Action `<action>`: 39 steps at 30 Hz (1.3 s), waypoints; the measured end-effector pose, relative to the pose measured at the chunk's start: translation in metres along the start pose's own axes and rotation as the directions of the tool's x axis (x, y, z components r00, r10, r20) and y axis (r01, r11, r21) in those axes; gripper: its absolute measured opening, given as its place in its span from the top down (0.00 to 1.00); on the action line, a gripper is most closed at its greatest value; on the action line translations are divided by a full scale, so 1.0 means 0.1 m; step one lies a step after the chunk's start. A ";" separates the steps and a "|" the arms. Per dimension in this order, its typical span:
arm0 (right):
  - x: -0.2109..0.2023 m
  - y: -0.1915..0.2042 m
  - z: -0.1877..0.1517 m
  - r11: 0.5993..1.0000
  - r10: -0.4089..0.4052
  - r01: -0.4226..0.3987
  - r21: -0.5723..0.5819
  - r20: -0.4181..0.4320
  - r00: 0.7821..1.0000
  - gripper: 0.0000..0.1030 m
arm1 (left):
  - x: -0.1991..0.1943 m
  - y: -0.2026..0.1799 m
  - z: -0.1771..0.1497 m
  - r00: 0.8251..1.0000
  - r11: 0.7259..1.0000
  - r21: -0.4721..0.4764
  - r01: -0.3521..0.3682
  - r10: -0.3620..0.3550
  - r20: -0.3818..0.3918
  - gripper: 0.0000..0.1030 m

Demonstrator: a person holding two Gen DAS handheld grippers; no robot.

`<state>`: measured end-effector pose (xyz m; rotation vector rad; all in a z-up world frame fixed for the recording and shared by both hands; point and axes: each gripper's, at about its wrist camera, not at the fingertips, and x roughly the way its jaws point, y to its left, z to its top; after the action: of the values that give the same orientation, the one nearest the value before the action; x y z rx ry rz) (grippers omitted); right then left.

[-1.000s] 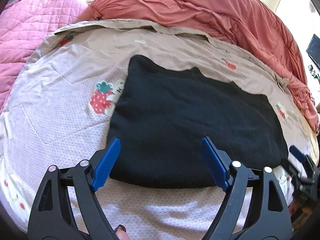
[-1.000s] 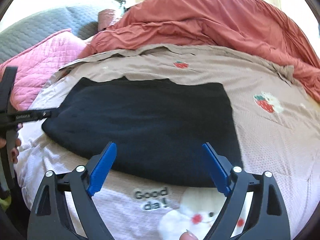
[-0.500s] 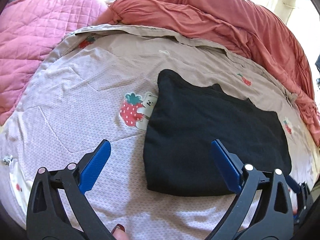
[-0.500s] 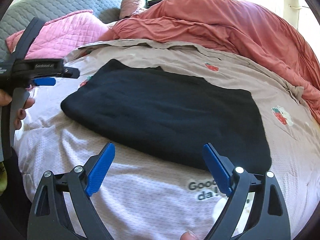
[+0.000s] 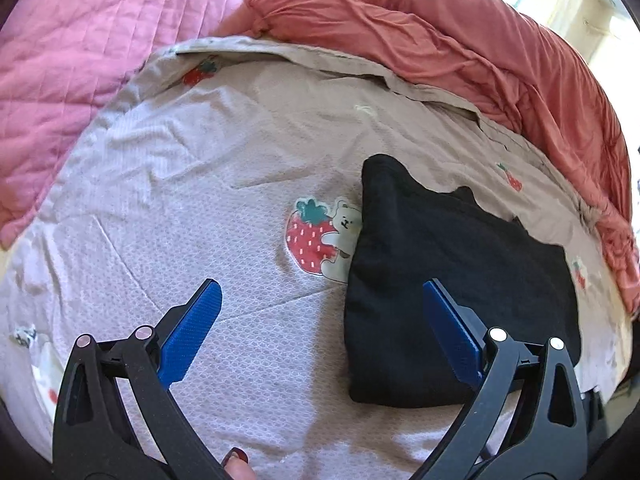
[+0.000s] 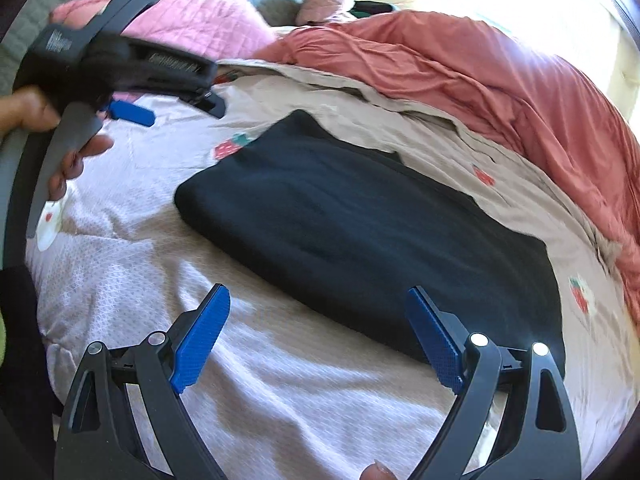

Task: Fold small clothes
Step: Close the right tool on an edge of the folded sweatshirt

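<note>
A black garment (image 5: 448,272) (image 6: 360,232) lies folded into a flat rectangle on the beige strawberry-print bedspread (image 5: 200,200) (image 6: 280,380). My left gripper (image 5: 320,320) hangs open above the bedspread, off the garment's left edge, nothing between its blue pads; only its right finger overlaps the cloth in the picture. My right gripper (image 6: 318,320) is open too, empty, hovering over the garment's near edge. The right wrist view also shows the left gripper (image 6: 132,112) held by a hand at the upper left, beyond the garment's left end.
A rumpled salmon duvet (image 5: 460,40) (image 6: 480,76) is heaped along the far side of the bed. A pink quilted cover (image 5: 72,60) (image 6: 200,20) lies at the far left. A grey headboard (image 6: 60,8) rises behind. A fingertip (image 5: 236,464) shows at the bottom.
Both grippers slid left across the bed, so the garment drifted right in both views. The left gripper left the garment's near edge and spread wider. The left gripper now looms larger in the right view.
</note>
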<state>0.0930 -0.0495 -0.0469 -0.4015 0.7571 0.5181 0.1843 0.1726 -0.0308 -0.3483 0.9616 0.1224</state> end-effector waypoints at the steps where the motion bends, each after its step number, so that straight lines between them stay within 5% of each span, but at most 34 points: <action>1: 0.05 0.07 0.03 1.000 -0.005 0.005 -0.021 -0.007 1.000 0.14 | 0.00 0.02 0.01 1.000 1.000 -0.007 0.001 -0.001 0.001 0.09; 12: 0.62 0.42 0.23 0.980 -0.100 0.088 -0.181 -0.055 0.994 0.14 | 0.04 0.21 0.11 1.000 0.997 -0.077 0.029 -0.029 0.008 0.09; 24: 0.84 0.71 0.31 0.925 -0.205 0.215 -0.312 0.065 0.977 0.16 | 0.30 0.36 0.10 0.995 0.973 -0.212 0.087 -0.097 -0.037 0.09; 27: 0.86 0.67 0.34 0.919 -0.234 0.250 -0.306 0.087 0.968 0.35 | 0.36 0.37 0.09 0.991 0.966 -0.235 0.109 -0.125 -0.052 0.09; 30: 0.82 0.60 0.37 0.945 -0.177 0.192 -0.266 0.081 0.981 0.72 | 0.44 0.37 0.08 0.985 0.957 -0.257 0.135 -0.157 -0.065 0.09; 31: 0.78 0.56 0.39 0.956 -0.151 0.167 -0.241 0.082 0.985 0.80 | 0.47 0.37 0.08 0.982 0.951 -0.269 0.151 -0.175 -0.068 0.09; 34: 0.70 0.36 0.47 0.993 -0.062 0.068 -0.102 0.061 0.996 0.86 | 0.55 0.35 0.09 0.959 0.916 -0.315 0.247 -0.279 -0.059 0.09; 39: 0.56 0.15 0.50 0.999 0.036 -0.037 0.007 0.080 0.996 0.89 | 0.66 0.17 0.16 0.879 0.833 -0.347 0.430 -0.474 -0.049 0.09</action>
<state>0.1455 0.0053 -0.0566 -0.3573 0.6906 0.5619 0.2305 0.1908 -0.0810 -0.8954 0.9657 -0.1840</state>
